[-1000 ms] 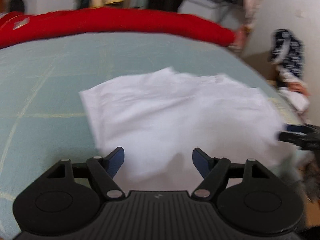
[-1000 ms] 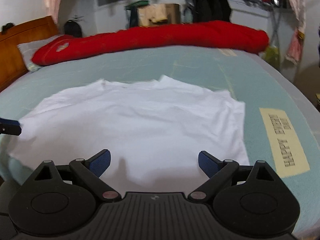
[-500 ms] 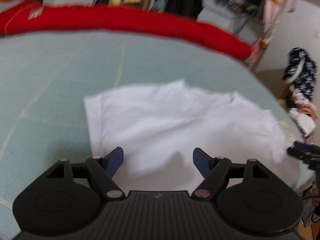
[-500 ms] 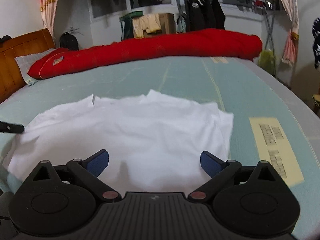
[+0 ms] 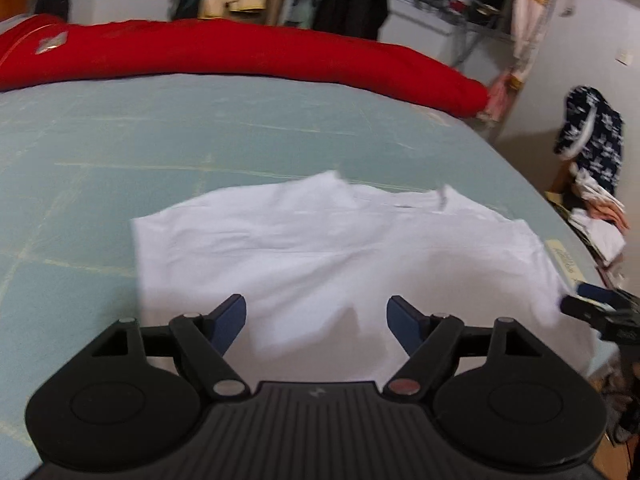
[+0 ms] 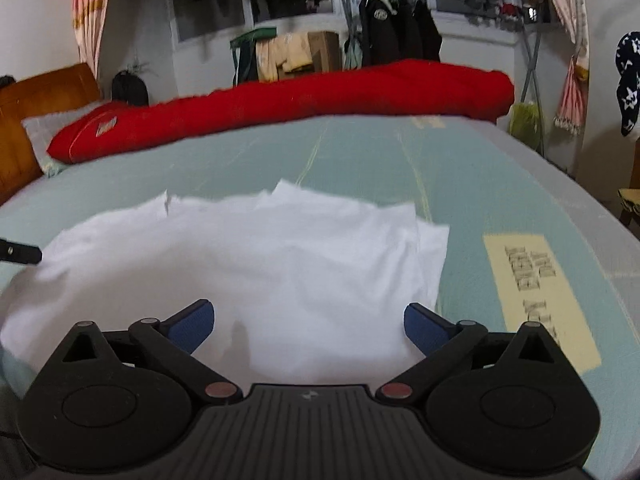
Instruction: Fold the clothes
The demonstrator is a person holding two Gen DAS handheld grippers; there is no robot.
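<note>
On the far left of the right wrist view we see a wooden headboard (image 6: pixel 24 120) with a pale pillow (image 6: pixel 44 132) at its foot. A long red rolled quilt (image 6: pixel 288 108) runs along the far side of the light green bed sheet (image 6: pixel 360 156).

The white garment (image 6: pixel 248 256) lies spread on the sheet near the front edge, partly folded, layered edges showing at its right side. Our left gripper (image 5: pixel 316 322) sits over the garment's near edge, jaws well apart, cloth under the gap, no pad pressing on it. Our right gripper (image 6: pixel 309 326) sits at the near edge towards the garment's right side; its jaws are opening wide, white cloth beneath the gap, nothing pinched. In the left wrist view its tip reaches in just beside the garment's right corner.

Right of the garment, apart from it, a pale yellow printed label (image 6: pixel 536 296) lies on the sheet. Farther right, a dark patterned cloth (image 5: pixel 588 128) hangs above a heap of laundry (image 5: pixel 596 216).
</note>
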